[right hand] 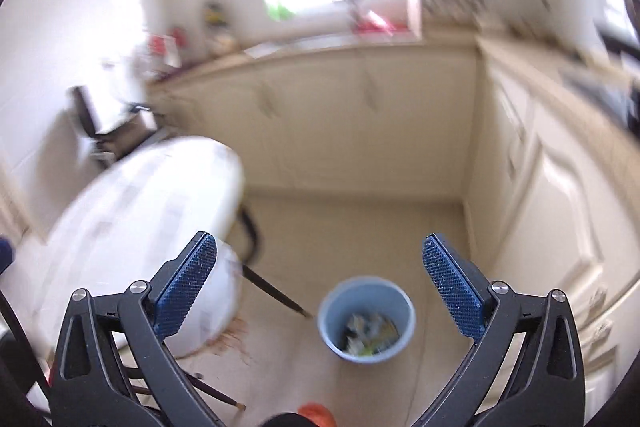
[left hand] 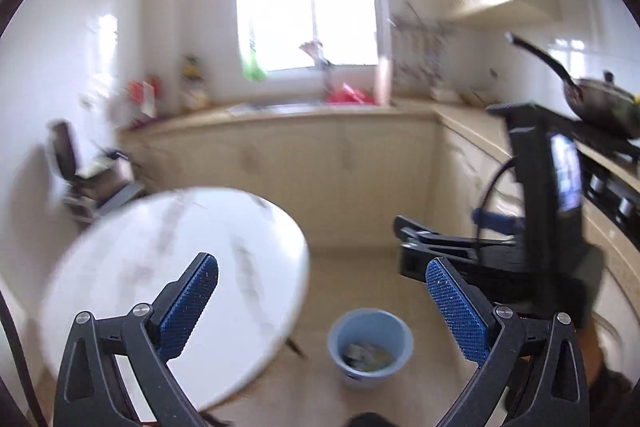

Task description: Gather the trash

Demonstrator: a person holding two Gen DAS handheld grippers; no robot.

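Blue plastic bin [right hand: 366, 319], scraps inside, stands on the floor beside the round white bench [left hand: 176, 283]. Your left tongs [left hand: 322, 273] and right tongs [right hand: 320, 253] gape empty; centre drops above its rim.

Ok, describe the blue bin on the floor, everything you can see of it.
The blue bin is a small round pail, plastic by its look, light blue, with a plain rim, no lid, and walls that taper downward. It stands upright on the beige floor, beside the white round table and close to a dark table leg's foot. Inside lies crumpled trash, whitish with yellow-green bits, filling only the bottom. Neither open gripper touches it; both views are blurred.
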